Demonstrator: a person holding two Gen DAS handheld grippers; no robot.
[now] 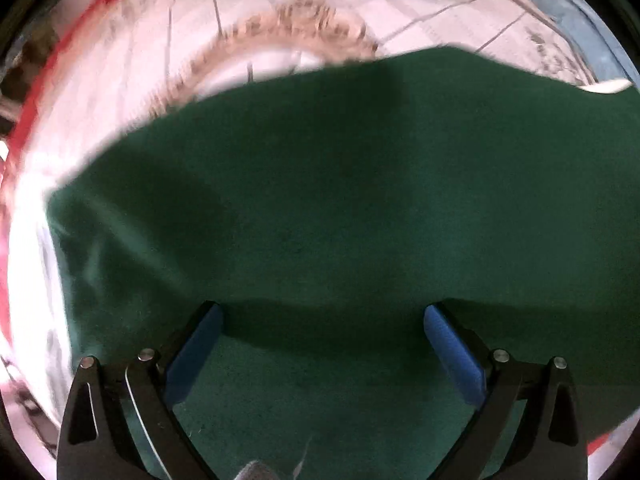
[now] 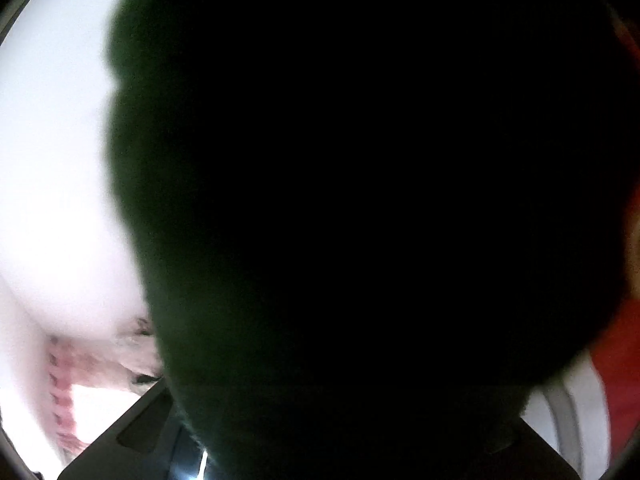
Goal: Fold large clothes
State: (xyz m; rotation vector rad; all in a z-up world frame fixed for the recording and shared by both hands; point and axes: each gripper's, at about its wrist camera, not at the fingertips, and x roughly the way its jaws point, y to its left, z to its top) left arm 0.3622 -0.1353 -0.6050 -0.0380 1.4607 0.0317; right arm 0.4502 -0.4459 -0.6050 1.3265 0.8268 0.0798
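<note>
A large dark green garment (image 1: 320, 200) lies spread over a white patterned cloth surface and fills most of the left wrist view. My left gripper (image 1: 322, 312) hovers just over it, blue pads (image 1: 452, 348) wide apart, holding nothing. In the right wrist view the same green fabric (image 2: 160, 200) hangs right against the lens and covers nearly everything. Only the black base of the right gripper's arms (image 2: 140, 432) shows at the bottom. Its fingertips are hidden behind the cloth.
The white cloth surface (image 1: 140, 80) carries a grey grid and a brown ring pattern, with a red border (image 1: 60, 60) at the left. A pale blue cloth (image 1: 580, 12) lies at the far right. Red fabric (image 2: 624, 360) shows at the right edge.
</note>
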